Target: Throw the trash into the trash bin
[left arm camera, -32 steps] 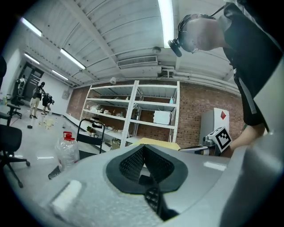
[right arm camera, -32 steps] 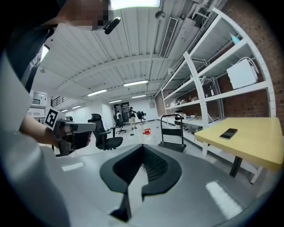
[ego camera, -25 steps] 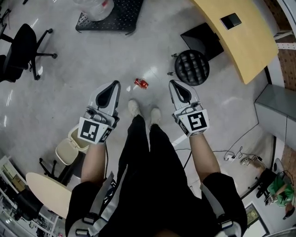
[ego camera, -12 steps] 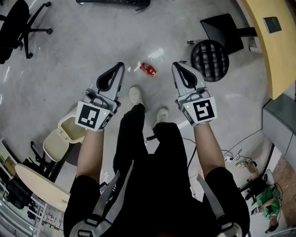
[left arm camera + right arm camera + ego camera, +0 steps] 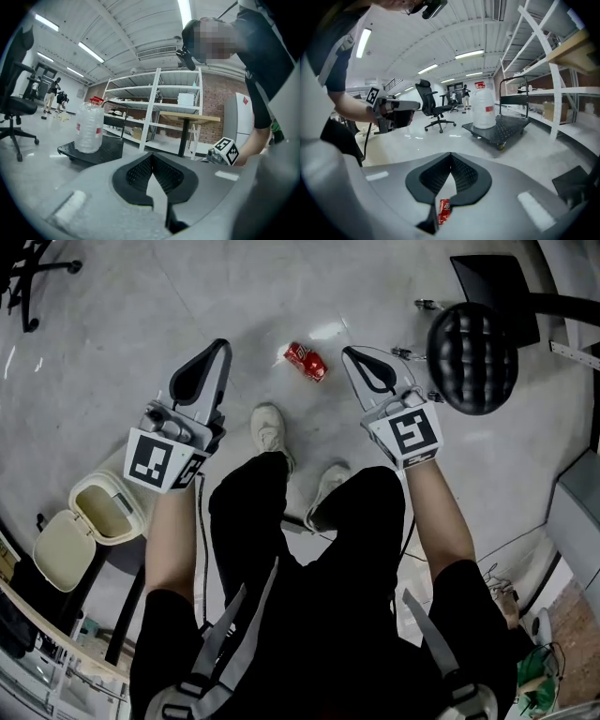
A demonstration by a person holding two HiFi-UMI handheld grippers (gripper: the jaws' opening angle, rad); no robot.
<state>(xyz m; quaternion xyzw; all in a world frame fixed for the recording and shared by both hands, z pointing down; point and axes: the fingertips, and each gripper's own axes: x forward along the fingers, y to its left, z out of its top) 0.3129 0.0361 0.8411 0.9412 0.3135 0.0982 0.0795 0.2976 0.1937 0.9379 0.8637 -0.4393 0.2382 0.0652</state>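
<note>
Can (image 5: 306, 360) nearer, left gripper (image 5: 221, 345), right gripper (image 5: 349, 353) lower

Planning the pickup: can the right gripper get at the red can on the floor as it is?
Probably yes: only bare floor separates the right gripper from the can. Its jaws are shut, so they must open first.

Bare floor (image 5: 187, 296) lies open all round the red can (image 5: 306, 360). A black stool (image 5: 472, 357) stands to its right, and the person's shoe (image 5: 269, 427) is near it.
</note>
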